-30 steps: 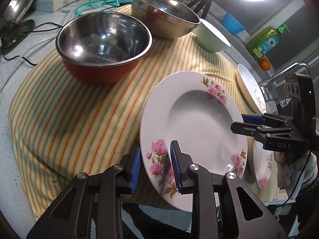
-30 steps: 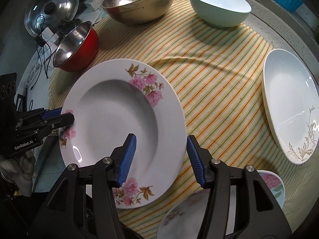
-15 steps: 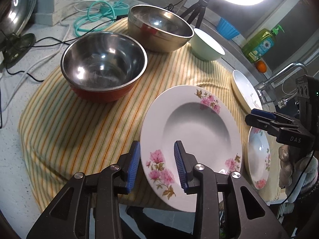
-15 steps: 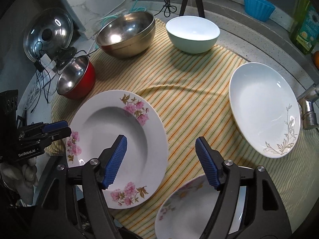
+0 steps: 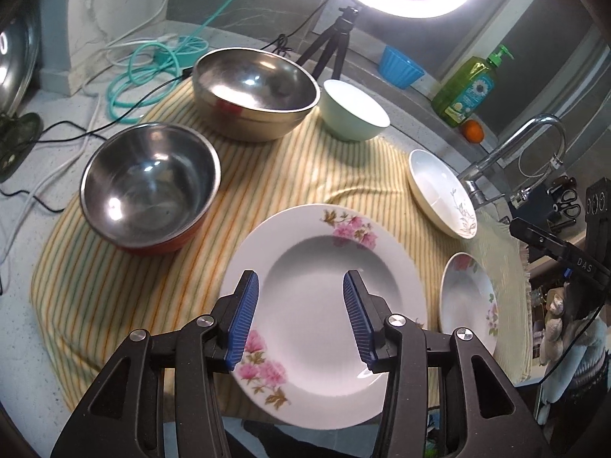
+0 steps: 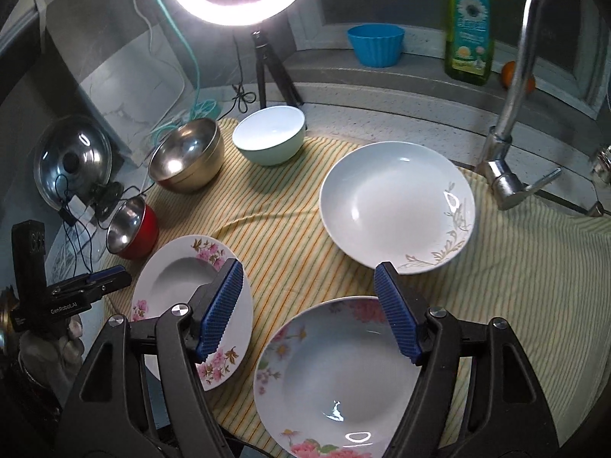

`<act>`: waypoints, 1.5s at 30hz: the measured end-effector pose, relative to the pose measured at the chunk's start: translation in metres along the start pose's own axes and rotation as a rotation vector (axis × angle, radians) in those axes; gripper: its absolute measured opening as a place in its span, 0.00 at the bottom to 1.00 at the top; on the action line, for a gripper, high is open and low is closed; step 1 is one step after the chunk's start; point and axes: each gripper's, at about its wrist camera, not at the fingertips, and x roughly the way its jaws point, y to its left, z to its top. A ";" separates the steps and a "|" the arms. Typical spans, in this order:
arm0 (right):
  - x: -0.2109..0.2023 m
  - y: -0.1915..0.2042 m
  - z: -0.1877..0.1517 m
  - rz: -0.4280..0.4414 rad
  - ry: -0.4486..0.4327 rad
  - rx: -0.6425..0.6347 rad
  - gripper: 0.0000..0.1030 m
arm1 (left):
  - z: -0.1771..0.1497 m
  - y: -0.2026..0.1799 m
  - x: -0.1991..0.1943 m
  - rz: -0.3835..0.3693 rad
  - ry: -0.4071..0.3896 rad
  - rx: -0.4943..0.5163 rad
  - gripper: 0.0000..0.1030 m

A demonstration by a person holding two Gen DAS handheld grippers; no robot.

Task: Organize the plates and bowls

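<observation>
You held both the left gripper (image 5: pixel 299 315) and right gripper (image 6: pixel 311 311) released; three plates (image 6: pixel 397 202) and bowls (image 5: pixel 256 91) lay unstacked, sorting barely begun.

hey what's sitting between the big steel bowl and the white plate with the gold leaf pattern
The mint-green bowl sits between the big steel bowl and the gold-leaf plate, toward the back of the striped cloth. The right wrist view shows it best.
</observation>
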 end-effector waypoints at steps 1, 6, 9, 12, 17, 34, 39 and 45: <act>-0.007 -0.006 0.000 -0.001 -0.010 0.023 0.72 | 0.001 -0.002 0.001 -0.006 -0.001 0.005 0.44; -0.032 -0.031 -0.007 -0.071 -0.024 0.103 0.78 | 0.007 -0.022 0.006 -0.056 0.006 0.052 0.44; -0.042 -0.047 -0.019 -0.114 -0.031 0.145 0.78 | 0.008 -0.037 0.013 -0.086 0.024 0.090 0.44; -0.049 -0.063 -0.035 -0.132 -0.029 0.200 0.78 | 0.005 -0.052 0.022 -0.118 0.051 0.129 0.44; -0.056 -0.086 -0.066 -0.152 -0.031 0.284 0.78 | -0.003 -0.080 0.040 -0.163 0.107 0.196 0.44; -0.027 -0.115 -0.140 -0.077 0.040 0.486 0.53 | -0.017 -0.144 0.098 -0.220 0.243 0.383 0.38; -0.018 -0.115 -0.144 -0.056 0.057 0.496 0.45 | -0.017 -0.150 0.105 -0.220 0.252 0.409 0.30; -0.011 -0.118 -0.147 -0.026 0.080 0.515 0.36 | -0.018 -0.156 0.114 -0.224 0.275 0.427 0.26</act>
